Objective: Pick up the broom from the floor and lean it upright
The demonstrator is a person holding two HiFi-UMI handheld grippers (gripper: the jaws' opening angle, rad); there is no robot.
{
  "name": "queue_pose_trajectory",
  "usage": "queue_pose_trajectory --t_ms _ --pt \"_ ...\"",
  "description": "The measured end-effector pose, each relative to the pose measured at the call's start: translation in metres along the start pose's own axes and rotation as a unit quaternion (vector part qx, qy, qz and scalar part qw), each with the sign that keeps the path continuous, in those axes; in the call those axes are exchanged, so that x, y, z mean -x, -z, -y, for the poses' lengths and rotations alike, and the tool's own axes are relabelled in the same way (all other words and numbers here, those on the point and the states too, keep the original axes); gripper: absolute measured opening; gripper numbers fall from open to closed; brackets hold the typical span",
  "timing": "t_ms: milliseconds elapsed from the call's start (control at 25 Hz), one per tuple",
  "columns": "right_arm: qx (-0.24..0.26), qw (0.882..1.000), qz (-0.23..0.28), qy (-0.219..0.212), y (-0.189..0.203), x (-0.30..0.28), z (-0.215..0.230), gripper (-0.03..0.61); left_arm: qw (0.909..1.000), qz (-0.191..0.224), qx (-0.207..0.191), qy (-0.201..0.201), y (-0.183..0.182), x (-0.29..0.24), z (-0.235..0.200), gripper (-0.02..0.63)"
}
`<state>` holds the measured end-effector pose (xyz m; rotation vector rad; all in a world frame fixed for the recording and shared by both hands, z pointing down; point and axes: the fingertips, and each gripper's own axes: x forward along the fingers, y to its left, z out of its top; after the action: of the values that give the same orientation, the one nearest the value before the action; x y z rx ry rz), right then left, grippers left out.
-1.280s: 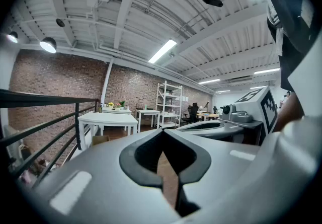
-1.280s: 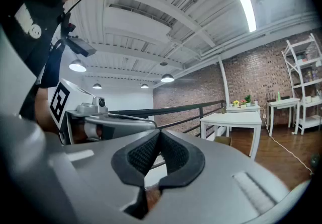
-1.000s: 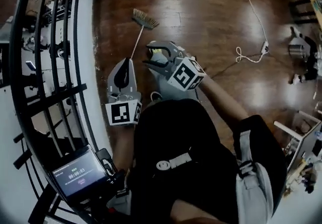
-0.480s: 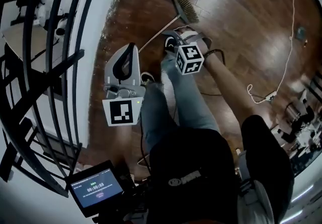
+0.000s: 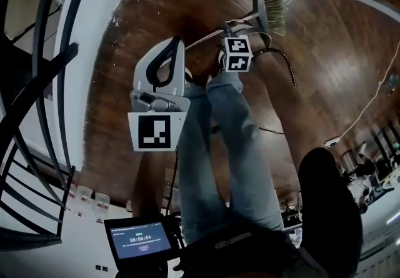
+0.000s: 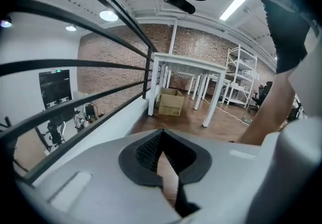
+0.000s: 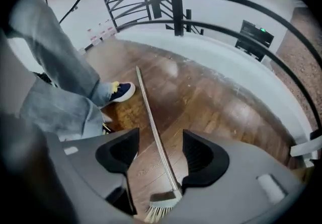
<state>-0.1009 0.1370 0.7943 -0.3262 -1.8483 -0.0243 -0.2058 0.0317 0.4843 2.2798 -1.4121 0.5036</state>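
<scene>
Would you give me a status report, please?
Left gripper shut, empty. Right gripper just opened, broom between jaws, ungripped. Broom flat on floor, shoe beside.

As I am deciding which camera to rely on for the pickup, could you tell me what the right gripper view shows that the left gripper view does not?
Only the right gripper view: the thin metal-handled broom lying flat, its handle between the right gripper's jaws, which have just opened wide, and a dark blue shoe. Only the left gripper view: a white table, a brown cardboard box and the left gripper's shut jaws. Both: the black metal railing and the brown wooden floor.
</scene>
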Motion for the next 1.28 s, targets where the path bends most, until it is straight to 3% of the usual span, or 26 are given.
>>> queue_pose_trajectory --t_ms 200,320,480,680,760,800,920,1080,1280 --pt "0.064 0.997 -0.049 -0.021 0.035 -0.106 -0.015 0.275 0.9998 -0.011 0.016 0.001 0.081 -0.033 -0.015 0.011" --pt "0.112 0.992 -0.061 -0.009 0.043 -0.141 -0.020 0.272 0.9995 -0.021 0.021 0.008 0.110 -0.044 -0.016 0.011" --pt "0.133 0.986 -0.098 0.034 0.057 -0.169 -0.014 0.208 0.9991 -0.030 0.028 0.008 0.128 -0.049 -0.019 0.012" --pt "0.119 0.988 -0.096 0.011 0.064 -0.176 -0.017 0.179 0.9992 -0.029 0.021 0.017 0.129 -0.054 -0.018 0.011" --pt "0.126 0.988 -0.091 0.005 0.064 -0.173 -0.015 0.089 0.9992 -0.030 0.023 0.016 0.129 -0.054 -0.019 0.011" --pt "0.127 0.988 -0.089 0.007 0.064 -0.173 -0.015 0.084 0.9991 -0.033 0.022 0.016 0.130 -0.054 -0.019 0.011" --pt "0.091 0.992 -0.074 0.044 0.060 -0.165 0.005 0.083 0.9988 -0.039 0.021 0.018 0.129 -0.055 -0.020 0.011" --pt "-0.017 0.994 -0.027 0.103 0.044 -0.114 0.063 0.077 0.9983 -0.034 0.048 0.003 0.110 -0.054 -0.027 0.011" --pt "-0.160 0.975 0.048 0.144 0.030 -0.008 0.108 0.075 0.9966 -0.013 0.081 -0.006 0.041 -0.040 -0.022 0.012"
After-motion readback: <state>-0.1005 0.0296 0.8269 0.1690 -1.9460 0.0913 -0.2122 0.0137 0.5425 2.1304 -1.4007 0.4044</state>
